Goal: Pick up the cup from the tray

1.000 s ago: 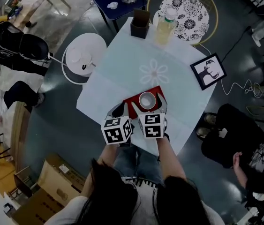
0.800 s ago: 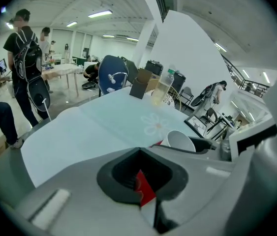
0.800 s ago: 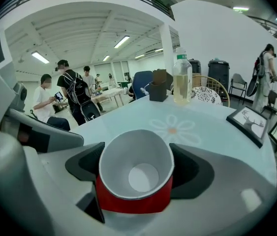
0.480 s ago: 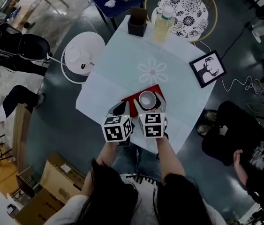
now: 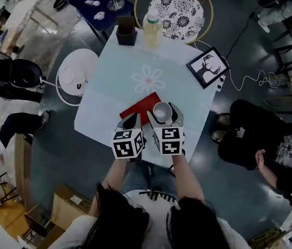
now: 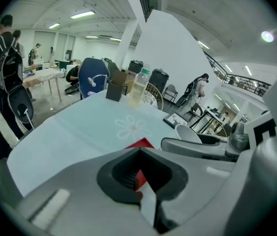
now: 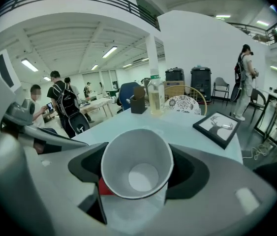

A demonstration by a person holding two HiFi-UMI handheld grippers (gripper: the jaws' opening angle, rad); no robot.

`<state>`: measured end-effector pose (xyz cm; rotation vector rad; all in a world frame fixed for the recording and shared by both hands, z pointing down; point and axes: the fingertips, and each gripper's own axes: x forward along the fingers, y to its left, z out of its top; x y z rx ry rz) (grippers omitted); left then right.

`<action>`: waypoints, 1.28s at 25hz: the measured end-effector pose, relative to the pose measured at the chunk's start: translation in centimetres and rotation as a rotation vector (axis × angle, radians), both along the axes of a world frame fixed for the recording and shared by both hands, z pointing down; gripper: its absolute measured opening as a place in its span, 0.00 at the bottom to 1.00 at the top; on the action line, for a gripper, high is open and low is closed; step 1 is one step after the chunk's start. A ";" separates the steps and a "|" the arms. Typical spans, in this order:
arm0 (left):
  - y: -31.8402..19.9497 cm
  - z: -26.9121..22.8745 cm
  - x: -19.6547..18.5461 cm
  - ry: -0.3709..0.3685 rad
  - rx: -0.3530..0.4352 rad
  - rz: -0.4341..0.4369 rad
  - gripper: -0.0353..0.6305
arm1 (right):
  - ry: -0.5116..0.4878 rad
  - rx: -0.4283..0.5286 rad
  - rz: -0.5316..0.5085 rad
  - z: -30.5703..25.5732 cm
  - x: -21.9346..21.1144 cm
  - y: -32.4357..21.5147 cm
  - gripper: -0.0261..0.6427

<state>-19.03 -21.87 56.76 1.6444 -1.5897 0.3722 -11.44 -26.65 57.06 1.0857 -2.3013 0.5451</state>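
Note:
A white paper cup point(image 5: 162, 110) sits between the jaws of my right gripper point(image 5: 163, 114), which is shut on it. The right gripper view looks down into the empty cup point(image 7: 137, 161), mouth toward the camera. The red tray point(image 5: 139, 107) lies on the pale table point(image 5: 114, 87), just left of the cup. A sliver of the red tray point(image 7: 106, 187) shows below and left of the cup. My left gripper point(image 5: 130, 122) hovers at the tray's near corner, jaws together with nothing in them. The tray's red point(image 6: 139, 144) shows past that gripper.
At the table's far edge stand a bottle of yellow liquid point(image 5: 151, 29) and a dark box point(image 5: 126, 31). A framed deer picture point(image 5: 207, 67) lies at the right. A white round stool point(image 5: 74, 77) is on the left, a patterned chair point(image 5: 176, 14) beyond, a seated person point(image 5: 260, 144) right.
The right gripper has carried the cup from the middle of the tray to its right edge. The head view has shifted. The left gripper stays beside it.

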 end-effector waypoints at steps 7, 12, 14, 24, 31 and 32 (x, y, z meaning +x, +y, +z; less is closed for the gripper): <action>-0.7 -0.5 4.9 -0.001 0.023 0.125 0.05 | 0.023 0.004 0.134 0.1 7.3 -0.5 0.60; -1.3 -0.5 7.6 0.007 0.022 0.190 0.05 | 0.021 -0.007 0.203 1.1 11.2 -0.8 0.60; -1.5 -0.4 8.4 0.006 0.025 0.199 0.05 | 0.031 -0.008 0.216 1.6 12.5 -0.8 0.60; -2.2 1.1 12.8 -0.045 0.036 0.307 0.05 | 0.033 -0.016 0.204 4.0 13.8 0.4 0.60; -1.9 2.4 13.6 -0.041 0.013 0.306 0.05 | 0.015 -0.019 0.224 5.2 14.0 0.6 0.60; -1.8 2.5 13.5 -0.041 0.008 0.304 0.05 | 0.008 -0.019 0.224 5.2 13.9 0.5 0.61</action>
